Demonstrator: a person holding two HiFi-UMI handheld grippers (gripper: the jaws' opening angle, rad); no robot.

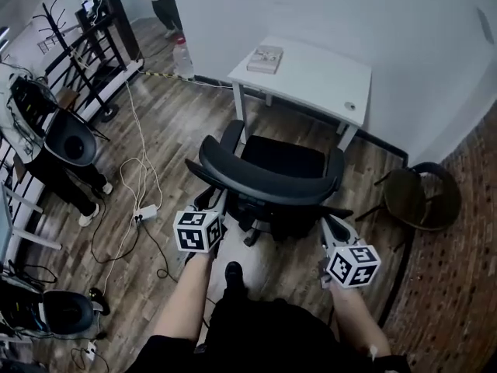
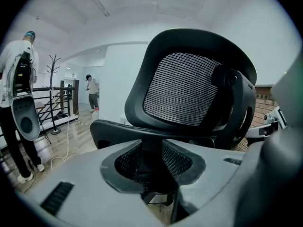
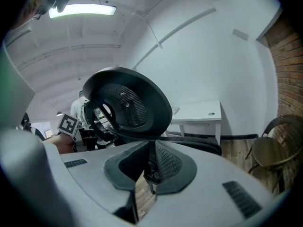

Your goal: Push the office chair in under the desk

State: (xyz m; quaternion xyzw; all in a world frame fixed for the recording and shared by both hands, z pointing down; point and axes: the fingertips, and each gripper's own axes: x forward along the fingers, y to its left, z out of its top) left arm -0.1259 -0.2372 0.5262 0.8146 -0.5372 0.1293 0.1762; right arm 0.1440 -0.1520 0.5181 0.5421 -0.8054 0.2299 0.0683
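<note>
Left gripper (image 1: 218, 202) and right gripper (image 1: 331, 225) clamped on office chair (image 1: 268, 179), seat front toward desk (image 1: 311, 76).

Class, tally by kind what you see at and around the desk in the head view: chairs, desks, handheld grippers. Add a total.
Chairs: 2, the office chair and the brown chair
Desks: 1, the white desk
Grippers: 2, the left gripper and the right gripper
Total: 5
</note>
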